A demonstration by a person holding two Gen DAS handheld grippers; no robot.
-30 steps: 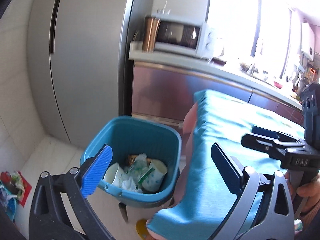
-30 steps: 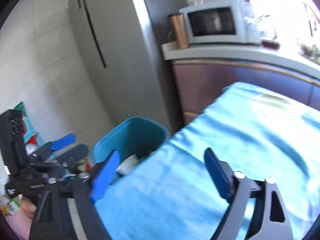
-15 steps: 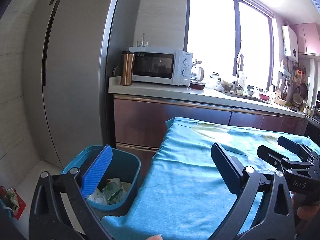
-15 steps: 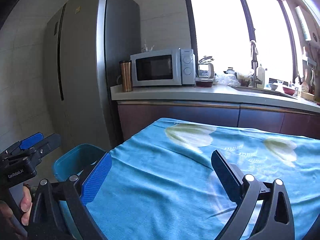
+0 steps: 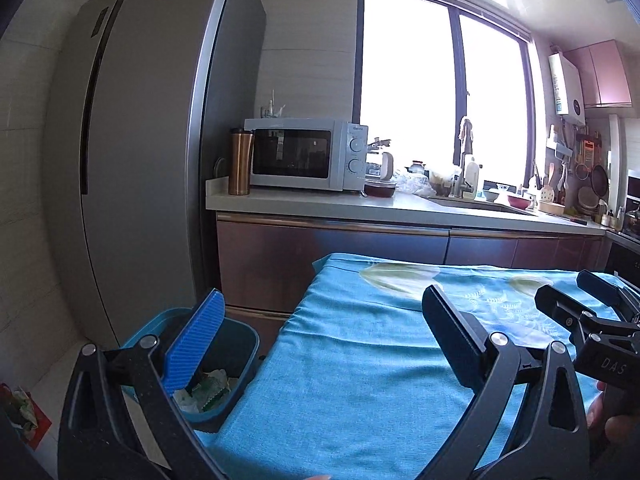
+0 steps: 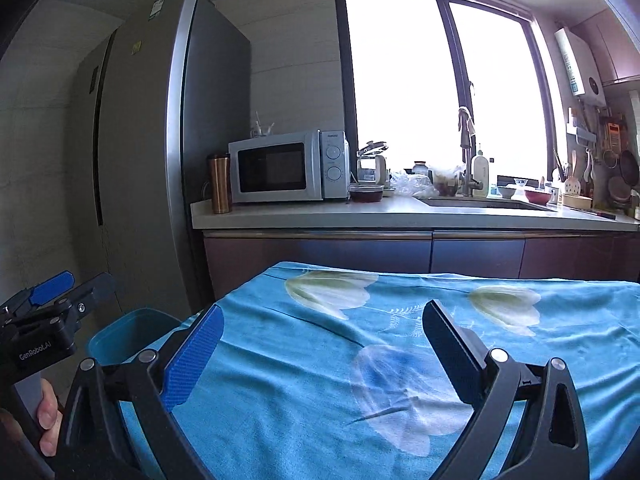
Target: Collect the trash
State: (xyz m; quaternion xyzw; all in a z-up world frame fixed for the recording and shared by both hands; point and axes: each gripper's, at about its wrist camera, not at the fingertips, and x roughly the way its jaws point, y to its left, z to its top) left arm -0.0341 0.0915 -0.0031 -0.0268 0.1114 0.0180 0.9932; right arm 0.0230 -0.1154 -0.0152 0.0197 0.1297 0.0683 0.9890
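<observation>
A blue trash bin [image 5: 236, 364] stands on the floor at the left end of the table and holds crumpled paper and wrappers [image 5: 208, 390]. Its rim also shows in the right wrist view [image 6: 124, 332]. My left gripper [image 5: 320, 344] is open and empty, held above the table's left edge beside the bin. My right gripper [image 6: 320, 348] is open and empty over the middle of the table. Each gripper shows in the other's view: the right one [image 5: 592, 308] and the left one [image 6: 56, 292].
The table wears a blue flowered cloth [image 6: 400, 340]. Behind it runs a counter [image 5: 360, 204] with a microwave [image 5: 304, 152], a copper tumbler [image 5: 240, 162] and a sink with dishes. A tall grey fridge [image 5: 140, 160] stands left. Some litter [image 5: 24, 412] lies on the floor.
Both grippers have risen and tilted up from looking down at the bin to looking level across the table and kitchen. Both have stayed open and empty.
</observation>
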